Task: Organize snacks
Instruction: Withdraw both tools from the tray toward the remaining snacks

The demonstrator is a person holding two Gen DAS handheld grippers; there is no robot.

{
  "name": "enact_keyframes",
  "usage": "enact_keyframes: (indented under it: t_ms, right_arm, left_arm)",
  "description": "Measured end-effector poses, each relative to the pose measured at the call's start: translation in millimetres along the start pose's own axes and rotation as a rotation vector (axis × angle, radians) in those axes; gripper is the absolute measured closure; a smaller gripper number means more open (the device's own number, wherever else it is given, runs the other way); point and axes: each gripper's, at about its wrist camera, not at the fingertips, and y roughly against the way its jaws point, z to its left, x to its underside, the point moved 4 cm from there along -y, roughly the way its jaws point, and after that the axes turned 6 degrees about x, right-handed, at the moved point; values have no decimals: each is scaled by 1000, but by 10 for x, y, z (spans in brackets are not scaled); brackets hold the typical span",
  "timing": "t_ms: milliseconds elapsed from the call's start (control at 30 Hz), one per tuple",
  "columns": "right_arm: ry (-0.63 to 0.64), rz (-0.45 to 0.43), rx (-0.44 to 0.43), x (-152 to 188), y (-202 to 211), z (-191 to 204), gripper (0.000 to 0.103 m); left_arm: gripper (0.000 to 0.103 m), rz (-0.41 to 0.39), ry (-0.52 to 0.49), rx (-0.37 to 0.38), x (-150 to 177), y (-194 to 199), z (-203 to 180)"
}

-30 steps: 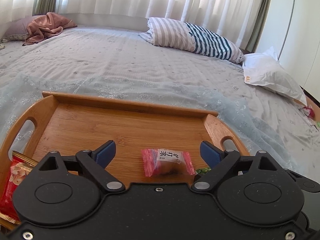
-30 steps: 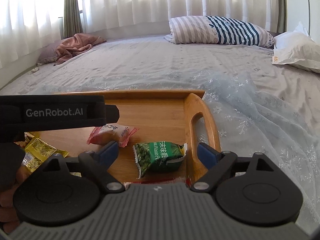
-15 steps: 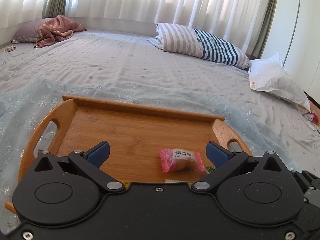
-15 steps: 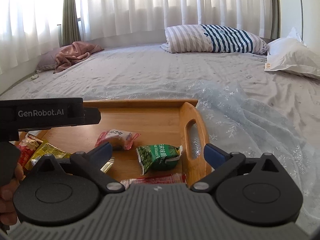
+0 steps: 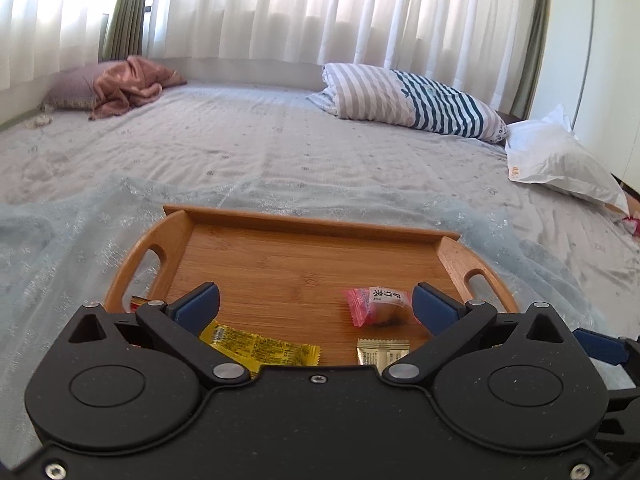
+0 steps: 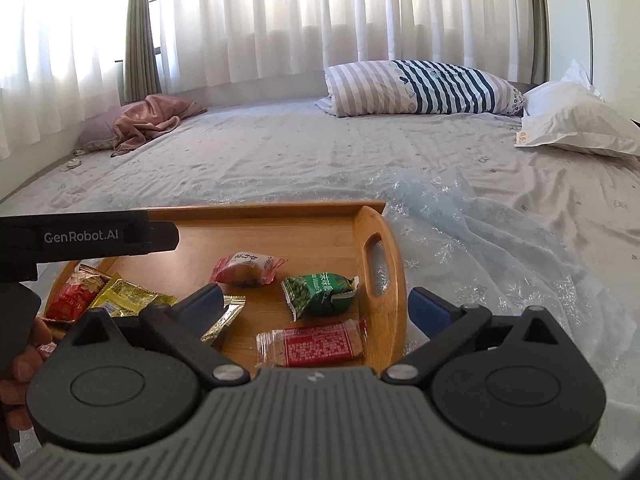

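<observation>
Both my grippers are spread wide with nothing between the fingers: the left gripper (image 5: 316, 300) hangs over the near edge of the wooden tray (image 5: 308, 222), the right gripper (image 6: 316, 304) over its right end.

Nearest to my right gripper lies the red cracker packet (image 6: 312, 342), flat on the tray floor close to the near edge. Just past it sits the green pea packet (image 6: 320, 292), puffed and close to the tray's right handle (image 6: 374, 268). To its left a gold sachet (image 6: 224, 318) is half hidden behind my finger. Farther in lies the pink candy (image 6: 246, 268), on its own. At the left end the yellow packet (image 6: 128, 296) and the red packet (image 6: 74, 296) overlap each other.

I judge that the step in hand is choosing and reaching for the next snack. To do it well, I would take the green packet with the right gripper, coming straight down so my outer finger clears the handle wall, and close on the puffed middle, not on a crimped end. The flat cracker packet will likely resist a pinch from above; sliding it first may help.

Beyond the tray, the bed (image 6: 320, 160) stretches to the striped pillow (image 6: 420, 86).
</observation>
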Motion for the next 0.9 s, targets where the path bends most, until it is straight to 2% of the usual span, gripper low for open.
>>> enact_keyframes:
  t_ms: [133, 300, 467, 633, 800, 900]
  right_arm:
    - [-12, 12, 1, 85, 78, -5, 0]
    - [-44, 12, 13, 197, 200, -53, 0]
    - [-50, 17, 26, 291, 309, -103, 0]
    - [-24, 32, 50, 395, 400, -149, 0]
    - [-14, 70, 24, 517, 402, -122, 0]
    - [-4, 83, -7, 593, 403, -45, 0]
  left_arm:
    - [0, -14, -55, -34, 58, 153, -16]
    - [0, -15, -48, 48, 206, 369, 4]
    - [0, -9, -62, 16, 330, 623, 89]
    - [0, -23, -48, 67, 390, 878, 204]
    - [0, 16, -76, 26, 577, 950, 239]
    - [0, 47, -52, 9, 729, 930, 308]
